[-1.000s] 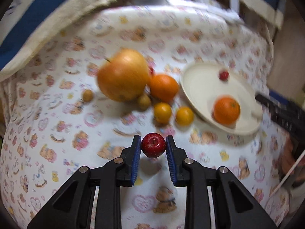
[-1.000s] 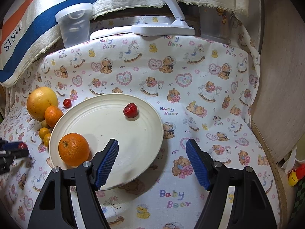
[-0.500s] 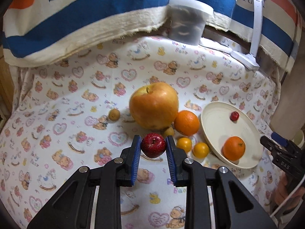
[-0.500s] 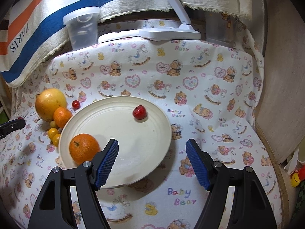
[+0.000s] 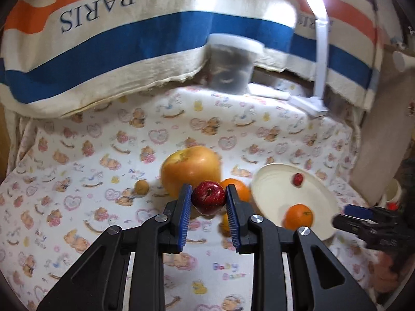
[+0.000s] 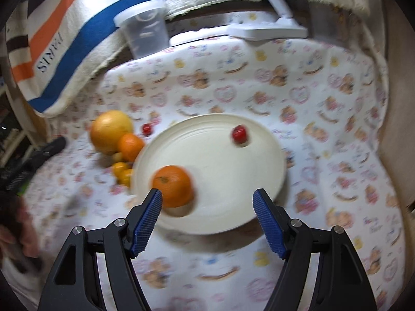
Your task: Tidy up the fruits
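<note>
Fruit sits clustered on the bear-print cloth [image 5: 77,181]: a large yellow-orange fruit [image 5: 190,171] with smaller oranges beside it. The left gripper [image 5: 208,200] is clamped on a small red apple [image 5: 208,200], held above the cloth. The right gripper [image 6: 207,202] hangs wide open and empty over the cream plate [image 6: 233,171], which carries an orange [image 6: 172,185] and a small red fruit [image 6: 239,133].
</note>
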A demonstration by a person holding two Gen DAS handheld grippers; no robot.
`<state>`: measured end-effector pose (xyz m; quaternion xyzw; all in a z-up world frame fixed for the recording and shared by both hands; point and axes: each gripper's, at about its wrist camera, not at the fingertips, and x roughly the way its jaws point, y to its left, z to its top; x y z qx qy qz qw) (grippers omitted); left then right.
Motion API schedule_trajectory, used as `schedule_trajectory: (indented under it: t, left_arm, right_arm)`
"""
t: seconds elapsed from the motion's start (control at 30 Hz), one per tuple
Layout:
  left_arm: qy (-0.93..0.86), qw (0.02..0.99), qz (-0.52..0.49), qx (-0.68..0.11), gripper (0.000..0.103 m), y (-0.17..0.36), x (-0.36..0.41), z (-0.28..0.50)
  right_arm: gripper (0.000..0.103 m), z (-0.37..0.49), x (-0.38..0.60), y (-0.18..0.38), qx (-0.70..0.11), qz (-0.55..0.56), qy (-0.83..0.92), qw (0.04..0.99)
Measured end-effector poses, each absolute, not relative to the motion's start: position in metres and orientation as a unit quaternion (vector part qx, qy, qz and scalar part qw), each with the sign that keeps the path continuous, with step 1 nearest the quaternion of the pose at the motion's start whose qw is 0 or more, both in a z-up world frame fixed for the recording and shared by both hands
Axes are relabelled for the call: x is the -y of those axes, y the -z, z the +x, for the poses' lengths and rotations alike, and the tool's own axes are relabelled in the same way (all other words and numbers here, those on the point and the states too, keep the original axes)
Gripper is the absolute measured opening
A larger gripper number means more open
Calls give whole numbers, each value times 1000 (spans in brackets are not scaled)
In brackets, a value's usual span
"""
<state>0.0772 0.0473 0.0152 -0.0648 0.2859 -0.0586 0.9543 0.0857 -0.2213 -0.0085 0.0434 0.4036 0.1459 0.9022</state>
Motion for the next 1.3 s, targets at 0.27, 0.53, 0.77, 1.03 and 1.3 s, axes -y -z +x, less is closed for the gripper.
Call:
schedule_trajectory:
  t: [0.27, 0.53, 0.77, 1.03, 1.3]
  left_arm:
    - [23, 956, -73, -283, 25, -12, -58, 79]
    - [16, 950, -106, -293, 25, -8, -66, 81]
    - [-5, 948, -108, -299, 25, -5, -72, 84]
    - [-7, 947, -111, -300, 25, -6, -73, 83]
    - [-1, 947, -112, -302, 25, -8, -71, 82]
  right_arm:
    - [59, 80, 170, 8, -422, 5, -180, 889]
    - [46, 104, 136, 4, -419, -20, -183, 889]
    - [37, 127, 104, 22, -452, -23, -212, 866]
    - [34, 125, 87, 31, -462, -54, -214, 859]
    - [33, 122, 77, 46, -500, -61, -168, 847]
